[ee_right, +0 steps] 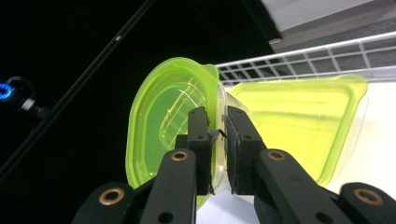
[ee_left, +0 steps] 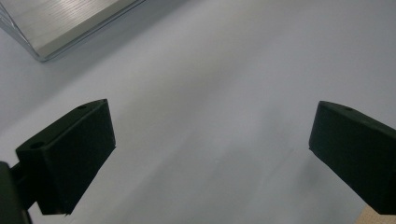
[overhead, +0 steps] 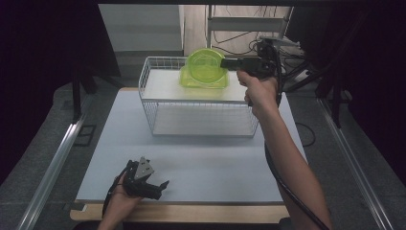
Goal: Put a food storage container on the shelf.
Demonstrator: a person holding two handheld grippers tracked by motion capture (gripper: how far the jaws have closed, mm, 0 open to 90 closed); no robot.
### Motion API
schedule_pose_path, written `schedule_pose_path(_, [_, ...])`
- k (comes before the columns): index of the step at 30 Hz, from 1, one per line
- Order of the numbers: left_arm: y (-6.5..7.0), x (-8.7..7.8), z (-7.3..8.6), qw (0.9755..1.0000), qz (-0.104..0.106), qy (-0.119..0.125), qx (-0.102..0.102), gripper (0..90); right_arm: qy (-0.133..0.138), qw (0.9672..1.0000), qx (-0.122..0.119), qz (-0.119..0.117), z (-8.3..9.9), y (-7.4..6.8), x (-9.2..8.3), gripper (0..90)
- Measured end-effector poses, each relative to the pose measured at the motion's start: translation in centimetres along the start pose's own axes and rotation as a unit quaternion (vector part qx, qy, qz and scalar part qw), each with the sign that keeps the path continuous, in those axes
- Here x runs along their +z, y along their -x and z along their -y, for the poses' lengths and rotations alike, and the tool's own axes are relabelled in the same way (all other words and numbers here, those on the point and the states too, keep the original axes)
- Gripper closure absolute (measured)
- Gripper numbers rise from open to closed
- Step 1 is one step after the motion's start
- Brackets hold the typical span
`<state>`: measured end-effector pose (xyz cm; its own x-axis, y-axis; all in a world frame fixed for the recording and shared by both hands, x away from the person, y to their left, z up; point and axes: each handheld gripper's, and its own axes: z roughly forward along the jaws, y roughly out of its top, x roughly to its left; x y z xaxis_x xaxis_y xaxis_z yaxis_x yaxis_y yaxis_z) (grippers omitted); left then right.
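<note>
The right gripper [overhead: 229,63] has its jaws clamped on the rim of a green bowl [overhead: 205,65] and holds it tilted, almost on its side, above the top shelf of the wire rack [overhead: 149,103] that stands on the desk [overhead: 201,163]. Directly under the bowl and a little behind it, a green tray [overhead: 203,81] of the same colour lies on that shelf. In the right gripper view the thin plastic wall of the bowl [ee_right: 154,121] sits between the two jaws, beside the tray [ee_right: 299,121].

I judge that the bowl is in the middle of being carried, either off the tray or onto it; I cannot tell which.

The left gripper [overhead: 152,184] rests low near the front edge of the desk, its jaws wide apart with nothing between them.

The next move needs a steady wrist: the grip is only on a thin rim, so the bowl can swing or slip, and it must pass over the wire edge of the rack without touching.
</note>
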<state>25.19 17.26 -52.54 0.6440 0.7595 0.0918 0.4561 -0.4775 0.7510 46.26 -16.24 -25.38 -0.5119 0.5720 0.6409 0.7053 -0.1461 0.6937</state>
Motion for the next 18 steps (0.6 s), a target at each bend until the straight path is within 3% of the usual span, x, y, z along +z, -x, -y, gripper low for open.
schedule_pose_path(14, [0.0, 0.0, 0.0, 1.0, 0.003, -0.001, 0.003, 0.3, -0.001, 0.9983, 0.051, 0.03, -0.7, 2.3, 3.3, 79.6])
schedule_pose_path(18, [0.0, 0.0, 0.0, 1.0, 0.003, -0.002, 0.004, 0.3, 0.007, 0.9978, 0.035, 0.056, -0.7, 2.1, 3.5, 69.3])
